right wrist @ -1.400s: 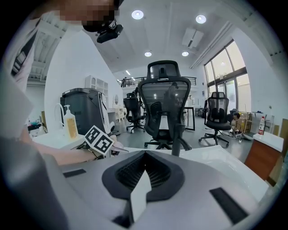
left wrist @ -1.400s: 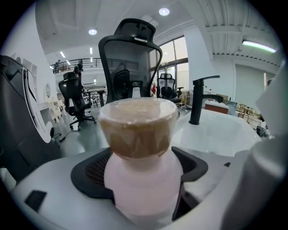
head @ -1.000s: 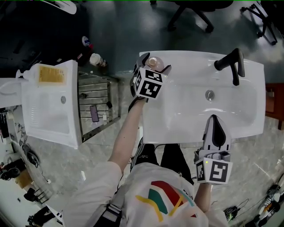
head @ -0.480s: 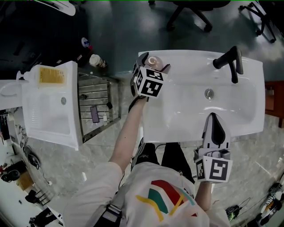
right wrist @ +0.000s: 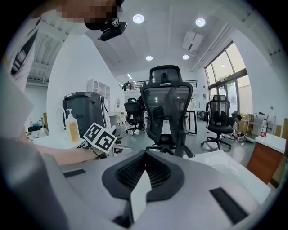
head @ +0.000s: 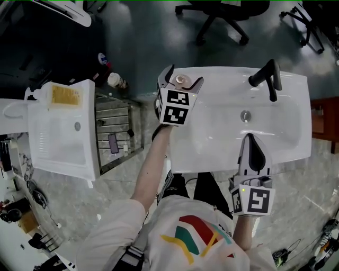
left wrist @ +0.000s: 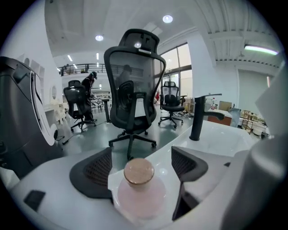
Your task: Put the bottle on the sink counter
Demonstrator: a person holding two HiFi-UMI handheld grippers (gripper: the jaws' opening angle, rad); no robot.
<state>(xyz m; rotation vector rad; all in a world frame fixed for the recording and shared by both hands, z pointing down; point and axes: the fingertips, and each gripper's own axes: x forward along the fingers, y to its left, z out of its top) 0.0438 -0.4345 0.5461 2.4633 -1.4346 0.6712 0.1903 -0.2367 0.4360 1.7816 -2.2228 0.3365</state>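
Observation:
A small pale pink bottle [head: 181, 80] with a round copper cap stands upright on the white sink counter [head: 217, 79] at its far left corner. My left gripper [head: 183, 76] is open around it, one jaw on each side. In the left gripper view the bottle [left wrist: 138, 188] sits between the two black pads with a gap on either side of it, and the left gripper [left wrist: 140, 164] does not press it. My right gripper [head: 250, 142] is shut and holds nothing, hovering over the near rim of the sink; its pads meet in its own view [right wrist: 146, 174].
A black faucet [head: 265, 77] stands at the far right of the basin [head: 254, 119]. A second white sink [head: 58, 129] and a metal rack [head: 114, 129] lie to the left. Office chairs [head: 217, 16] stand on the dark floor beyond.
The head view has shifted slightly. Both grippers stay in nearly the same places at the sink, and the bottle remains between the left jaws.

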